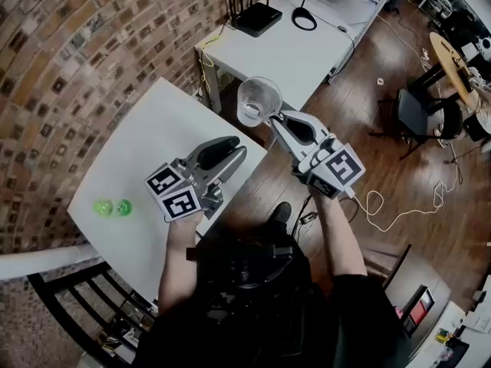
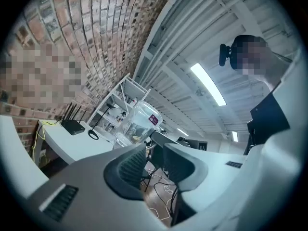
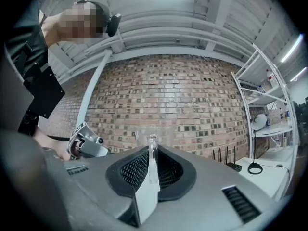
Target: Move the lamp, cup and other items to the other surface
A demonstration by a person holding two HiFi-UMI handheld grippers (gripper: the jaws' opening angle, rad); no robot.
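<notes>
1. The step in hand looks like the carry of the cup. The right claw (image 1: 275, 119) is clamped on the wall of the clear cup (image 1: 258, 100), one pad inside the rim and one outside. The cup hangs upright at the upper centre of the head view, about over the gap between the near table (image 1: 153, 121) and the far table (image 1: 303, 56).
2. The left claw (image 1: 236, 147) stands narrowly apart with nothing in it, at the near table's right edge.
3. The far table bears a router (image 1: 257, 18) and a black ring-shaped thing (image 1: 304, 18), perhaps the lamp. Its nearer part is bare.
4. The next move likely calls for bringing the cup over that bare part. It should then go down level until its base sits flat, and only then be let go.
5. Two green items (image 1: 113, 207) lie at the lower left of the near table, not yet moved.
</notes>
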